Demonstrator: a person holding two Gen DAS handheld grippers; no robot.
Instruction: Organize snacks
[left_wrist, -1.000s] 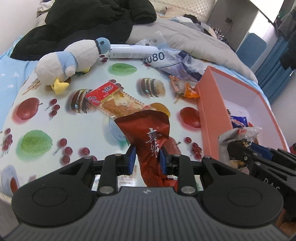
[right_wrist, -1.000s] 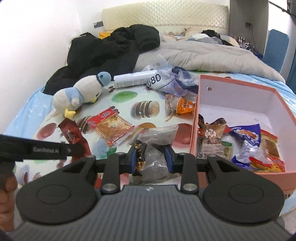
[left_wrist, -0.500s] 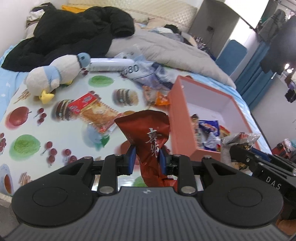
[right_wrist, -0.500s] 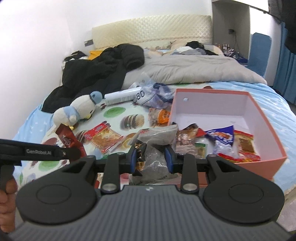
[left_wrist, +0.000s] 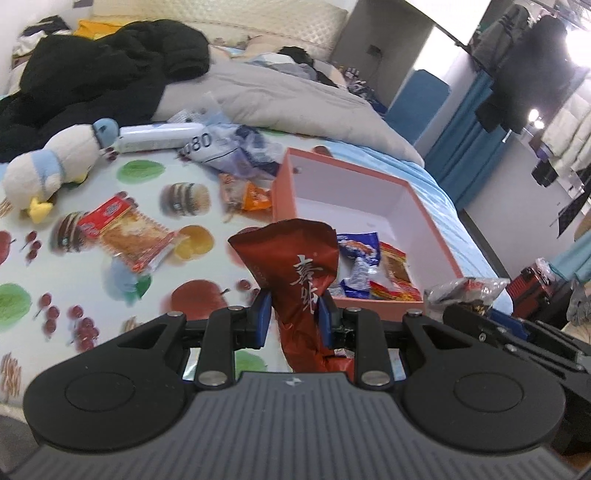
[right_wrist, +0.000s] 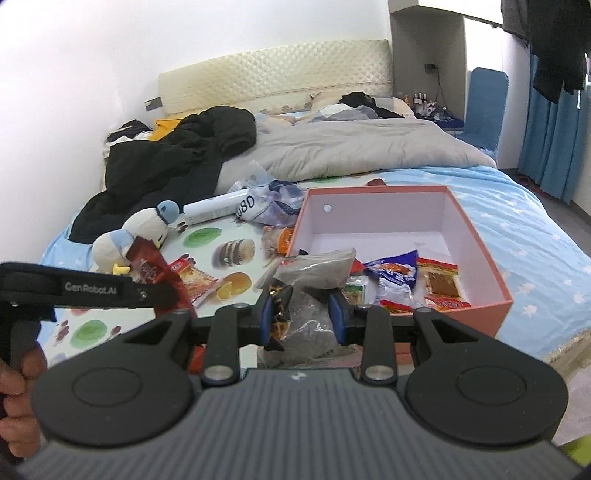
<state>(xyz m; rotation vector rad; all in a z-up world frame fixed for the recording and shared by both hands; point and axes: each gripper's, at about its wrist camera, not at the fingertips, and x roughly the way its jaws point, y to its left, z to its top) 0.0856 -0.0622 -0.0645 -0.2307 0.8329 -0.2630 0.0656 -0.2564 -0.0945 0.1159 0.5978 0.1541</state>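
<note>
You are gripping a dark red snack packet (left_wrist: 299, 273) in your left gripper (left_wrist: 291, 314), the blue pads clenched on its lower half while its crumpled top is standing up above them. Your right gripper (right_wrist: 304, 314) is pinching a clear bag of grey-brown snack (right_wrist: 317, 273), held just in front of the near left corner of the pink box (right_wrist: 476, 236). Inside that box, at its near end, a blue-and-white wrapper (right_wrist: 395, 269) and a red-and-yellow packet (right_wrist: 441, 284) are lying side by side. Left of the box, on the fruit-print sheet (left_wrist: 147, 173), a red cracker packet (left_wrist: 129, 232) is lying flat, and an orange pouch (left_wrist: 251, 195) is sitting near the box's far left corner. Farther back, a plush duck (left_wrist: 55, 166) is lying beside a white tube (left_wrist: 159, 136).
</note>
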